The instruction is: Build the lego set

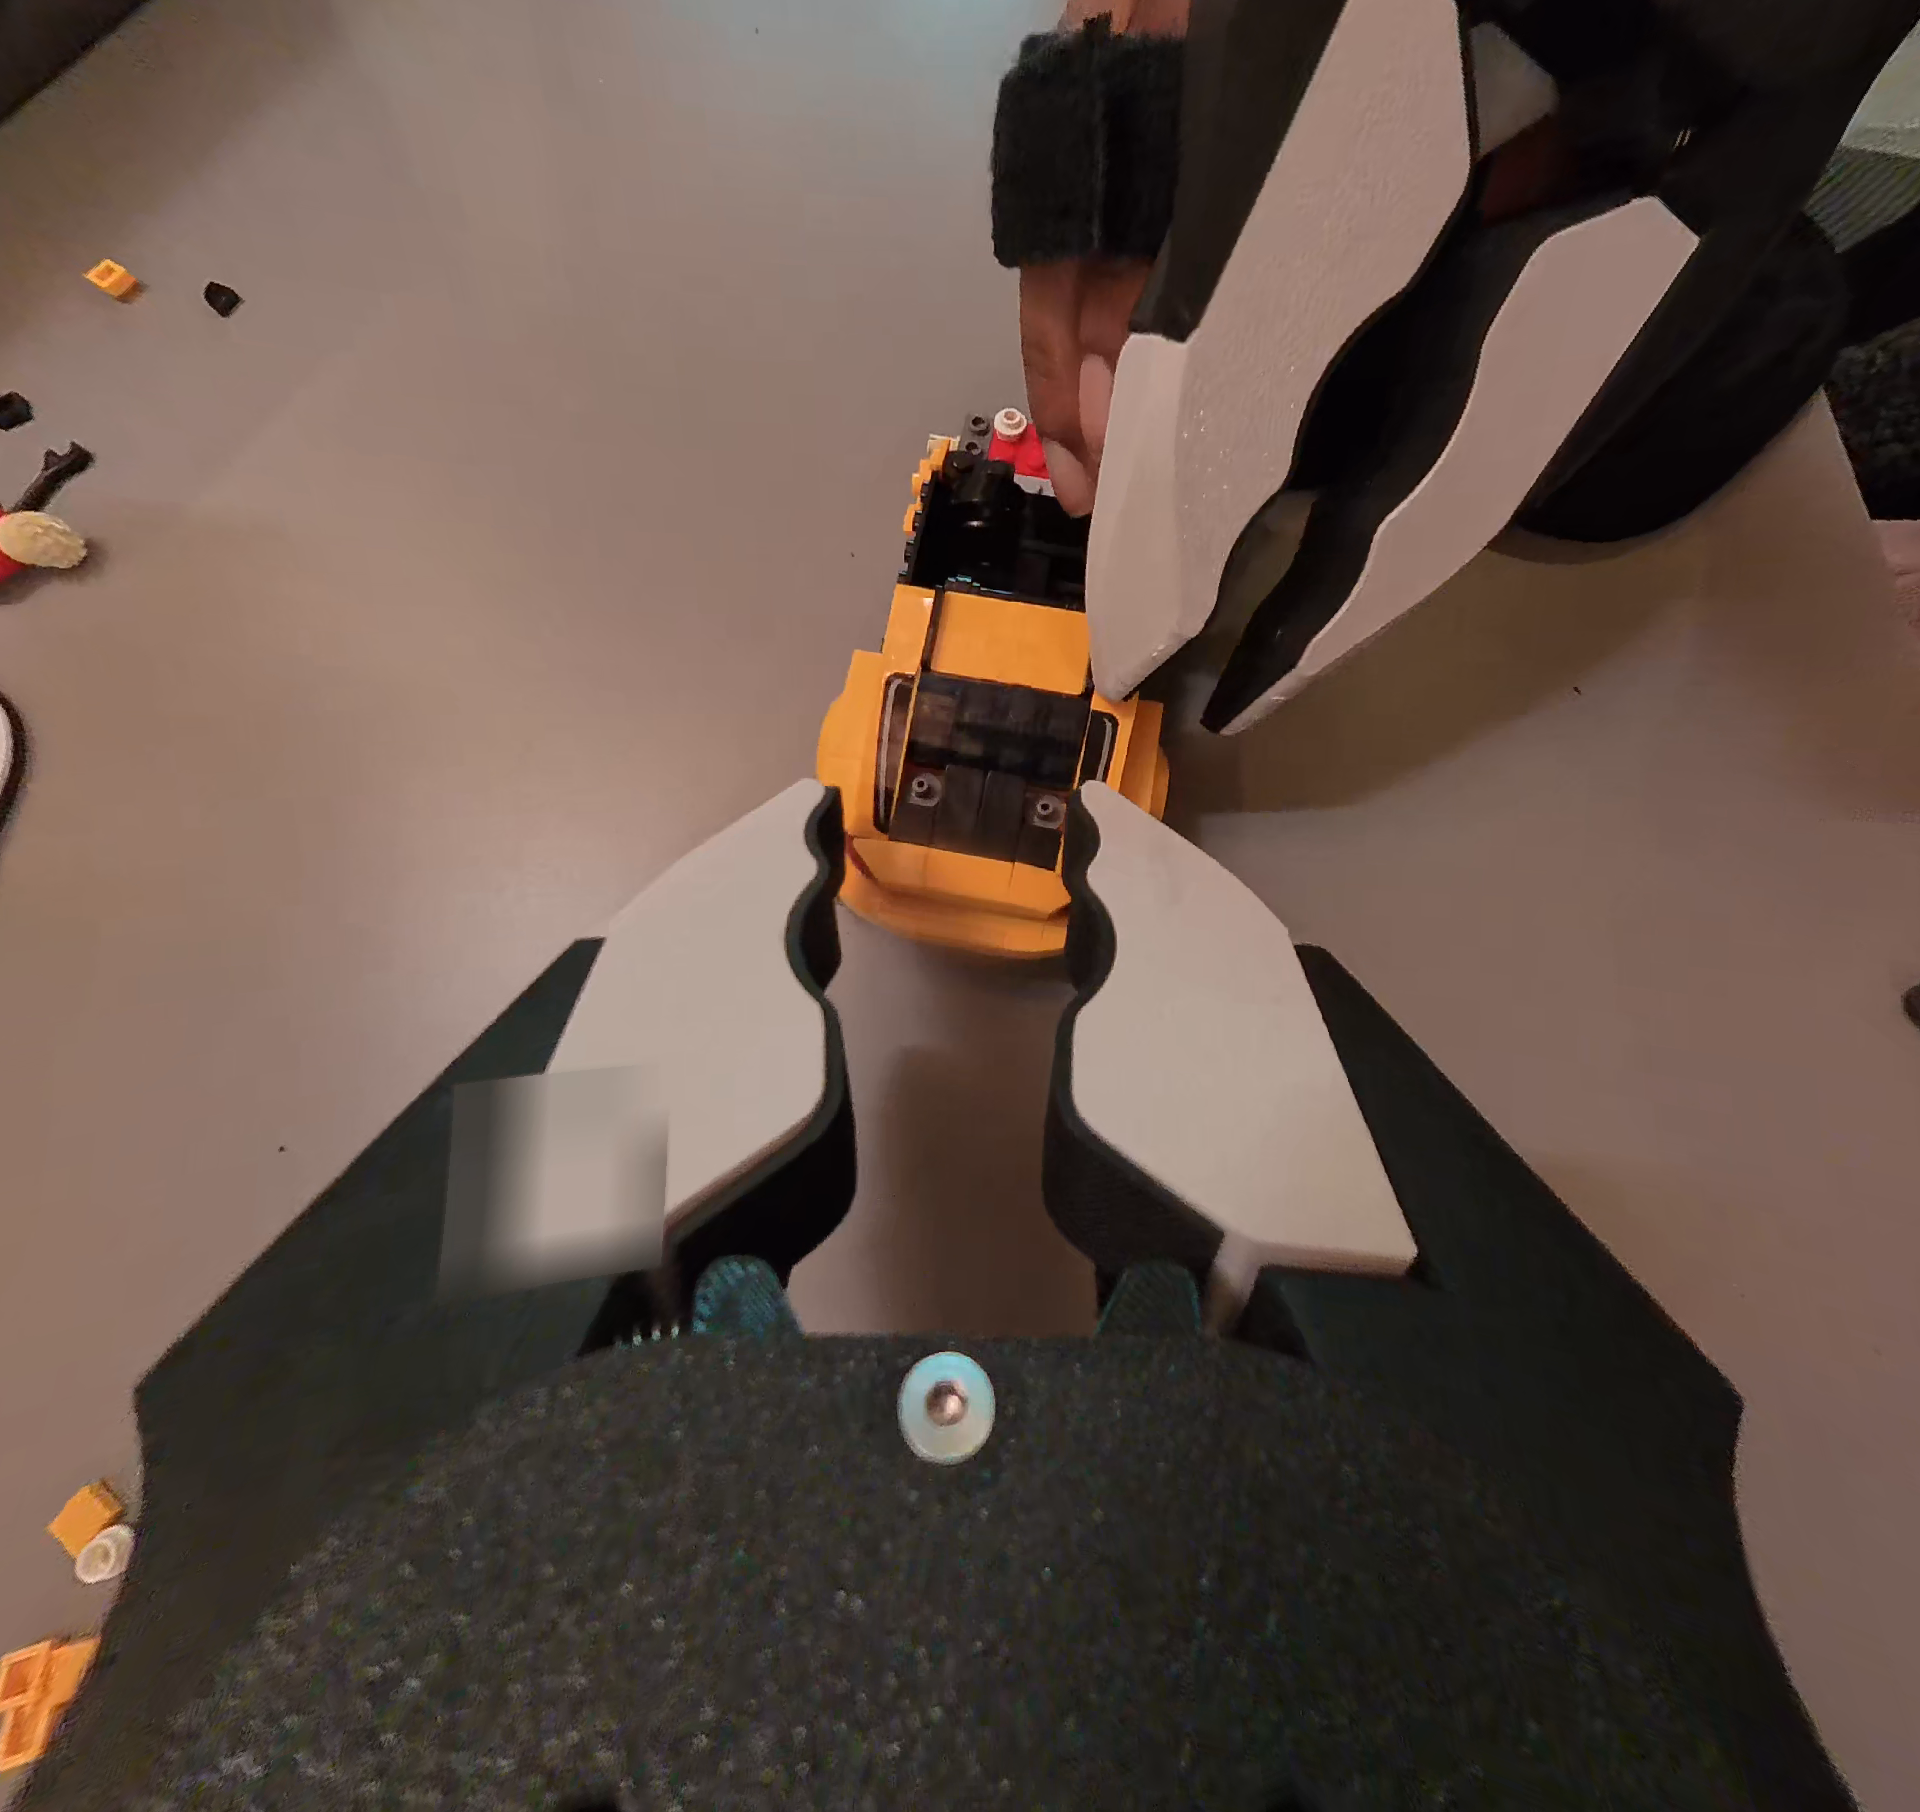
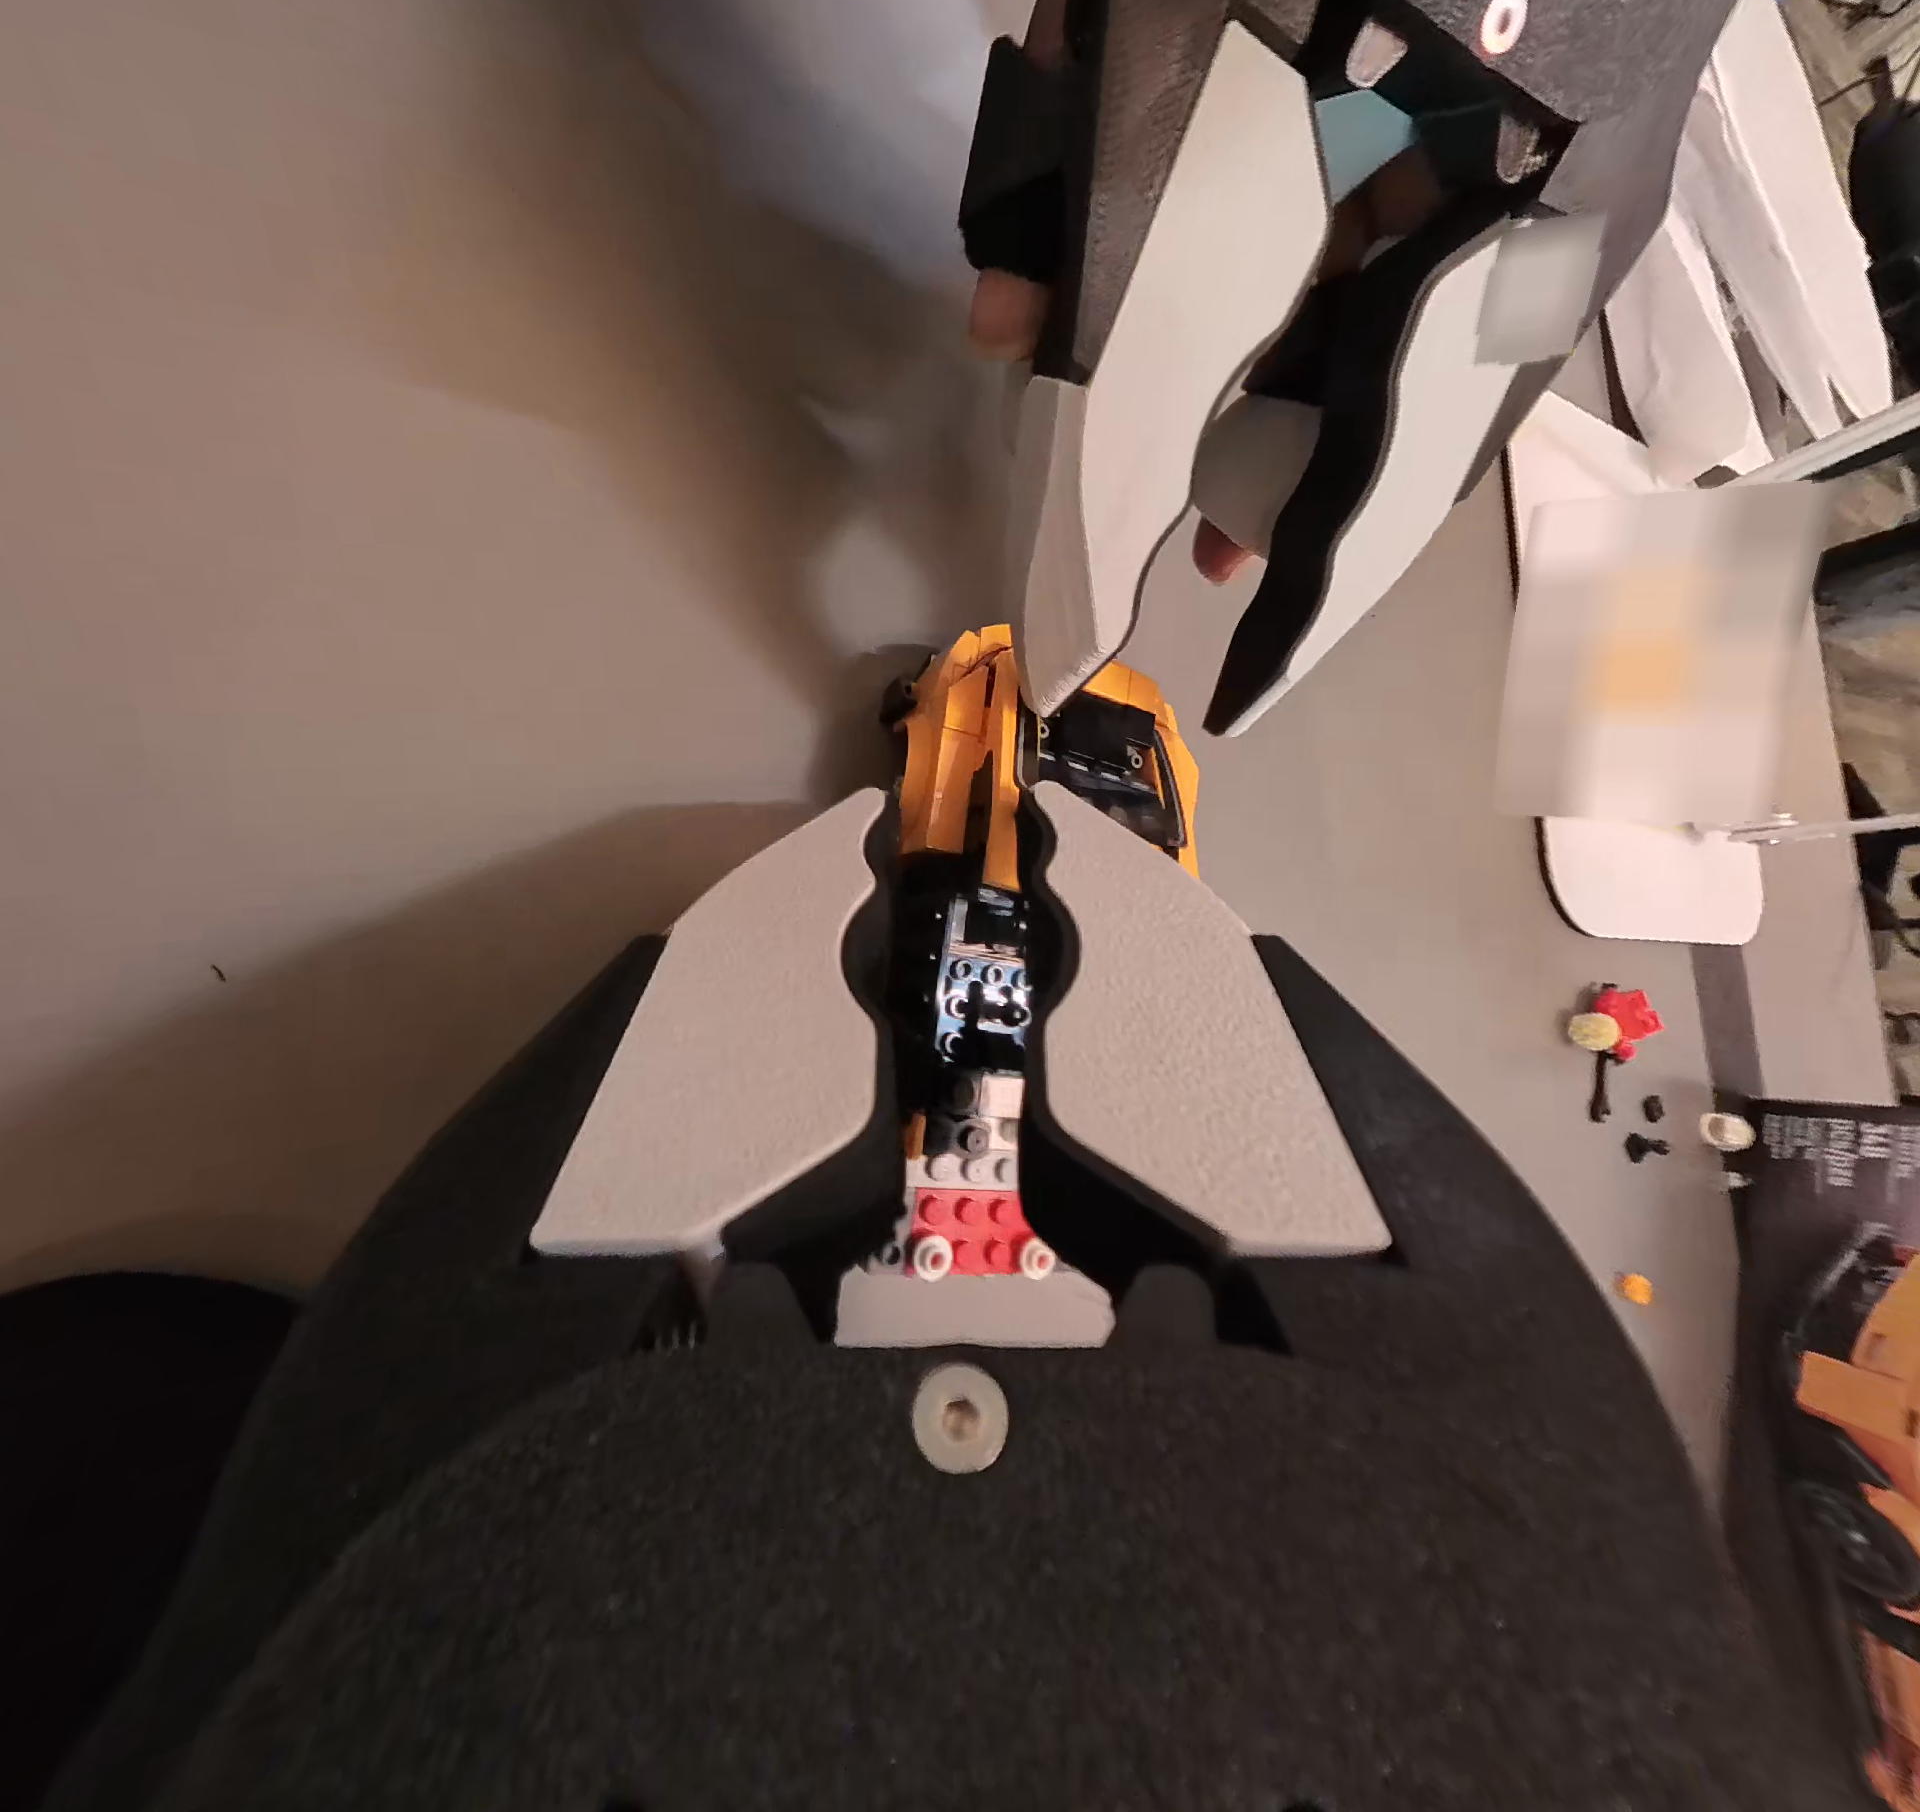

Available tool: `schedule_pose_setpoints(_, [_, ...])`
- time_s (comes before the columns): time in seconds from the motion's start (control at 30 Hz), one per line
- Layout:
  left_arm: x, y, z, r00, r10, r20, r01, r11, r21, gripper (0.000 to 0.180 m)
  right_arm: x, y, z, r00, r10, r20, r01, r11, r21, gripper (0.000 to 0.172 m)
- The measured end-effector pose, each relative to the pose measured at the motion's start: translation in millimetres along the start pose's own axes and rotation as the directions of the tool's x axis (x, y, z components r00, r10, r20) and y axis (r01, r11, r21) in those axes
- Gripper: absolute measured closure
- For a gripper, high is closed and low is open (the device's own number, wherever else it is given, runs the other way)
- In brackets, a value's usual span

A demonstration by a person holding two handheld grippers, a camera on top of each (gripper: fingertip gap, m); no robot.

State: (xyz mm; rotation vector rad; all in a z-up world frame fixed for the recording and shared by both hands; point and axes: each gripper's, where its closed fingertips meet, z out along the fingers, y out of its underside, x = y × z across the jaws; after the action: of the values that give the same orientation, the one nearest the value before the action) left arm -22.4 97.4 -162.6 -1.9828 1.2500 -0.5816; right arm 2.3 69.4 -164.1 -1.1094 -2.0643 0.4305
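Left wrist view shows me the yellow brick car [image 1: 987,723] on the grey bench [image 1: 520,619], its near end between my left tool [image 1: 951,806] fingers, jaws wide; I can't tell if the pads press it. My right tool [image 2: 961,817] stands narrow around the car's side wall; its grip I can't confirm. Loose bricks [image 1: 114,279] lie well apart, and a booklet [image 2: 1829,1347] sits near the bench edge.
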Motion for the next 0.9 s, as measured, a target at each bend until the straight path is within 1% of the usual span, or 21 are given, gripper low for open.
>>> schedule_pose_setpoints(0.13, [1.0,-1.1,0.8,1.000,0.015,0.022,-0.014,1.000,-0.008,0.143,1.1,2.2,-0.8,0.998,-0.063,-0.004,0.063,0.997,-0.050,0.151])
schedule_pose_setpoints(0.27, [1.2,1.8,3.3,0.998,0.043,0.049,-0.042,0.999,-0.031,0.145,0.6,3.6,-0.9,0.995,-0.095,0.000,0.095,0.992,-0.083,0.148])
schedule_pose_setpoints(0.5, [2.0,0.3,2.8,0.994,0.080,0.078,-0.076,0.996,-0.049,0.146,-0.3,4.5,-0.3,0.995,-0.102,-0.012,0.101,0.992,-0.079,0.148])
schedule_pose_setpoints(0.6, [2.8,1.1,3.6,0.993,0.084,0.084,-0.079,0.995,-0.063,0.147,0.1,4.3,0.1,0.996,-0.087,-0.018,0.086,0.994,-0.064,0.150])
schedule_pose_setpoints(0.7, [4.2,1.0,4.0,0.991,0.093,0.092,-0.086,0.993,-0.077,0.150,1.1,4.4,0.9,0.994,-0.102,-0.037,0.100,0.994,-0.054,0.152])
schedule_pose_setpoints(0.77, [4.5,0.8,4.2,0.991,0.096,0.098,-0.088,0.993,-0.083,0.151,2.3,4.6,1.4,0.995,-0.089,-0.047,0.087,0.996,-0.037,0.154])
schedule_pose_setpoints(0.9, [4.0,1.1,4.4,0.992,0.078,0.095,-0.071,0.994,-0.079,0.151,1.4,3.0,1.6,1.000,0.008,-0.014,-0.007,1.000,0.023,0.153])
